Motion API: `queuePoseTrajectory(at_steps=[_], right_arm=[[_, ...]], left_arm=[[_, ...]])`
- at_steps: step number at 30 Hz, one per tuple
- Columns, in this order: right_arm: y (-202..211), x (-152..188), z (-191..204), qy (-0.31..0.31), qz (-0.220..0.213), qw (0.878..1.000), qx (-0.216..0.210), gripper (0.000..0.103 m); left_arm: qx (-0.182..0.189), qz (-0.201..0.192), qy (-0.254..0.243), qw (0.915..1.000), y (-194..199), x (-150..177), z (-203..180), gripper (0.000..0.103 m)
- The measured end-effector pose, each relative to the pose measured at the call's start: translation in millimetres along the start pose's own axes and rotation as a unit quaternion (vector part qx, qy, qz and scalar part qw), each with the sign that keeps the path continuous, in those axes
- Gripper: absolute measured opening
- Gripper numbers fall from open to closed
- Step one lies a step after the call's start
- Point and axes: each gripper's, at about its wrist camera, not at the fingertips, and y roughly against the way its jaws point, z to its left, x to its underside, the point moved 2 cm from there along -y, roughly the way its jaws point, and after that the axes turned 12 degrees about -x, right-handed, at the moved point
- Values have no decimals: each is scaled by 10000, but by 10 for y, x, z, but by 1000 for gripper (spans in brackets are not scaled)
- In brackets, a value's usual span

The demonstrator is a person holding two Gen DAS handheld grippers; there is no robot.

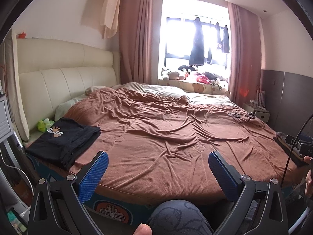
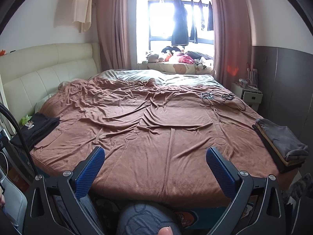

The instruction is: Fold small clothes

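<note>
A folded black garment with a paw print logo (image 1: 62,139) lies on the bed's near left corner; the right wrist view shows it (image 2: 36,130) at the far left. A stack of folded clothes with a grey piece on top (image 2: 281,141) sits on the bed's right edge. My left gripper (image 1: 156,168) hovers open over the near edge of the brown blanket (image 1: 166,129), holding nothing. My right gripper (image 2: 155,166) is open too, empty, above the same near edge of the blanket (image 2: 156,121).
A cream padded headboard (image 1: 64,74) runs along the left. Cables and small devices (image 2: 219,97) lie on the blanket far right. Plush toys (image 2: 172,55) fill the window ledge. A white side table (image 2: 247,95) stands right. A person's knee (image 1: 176,217) is below the grippers.
</note>
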Motion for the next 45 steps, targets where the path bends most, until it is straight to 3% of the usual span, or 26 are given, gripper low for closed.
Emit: queuePoseTrajectory(at_steps=[45], right_arm=[[102,78,-43,12,-28,10000,-18,103]], left_arm=[[9,14,-14,10000,3,12,16,103]])
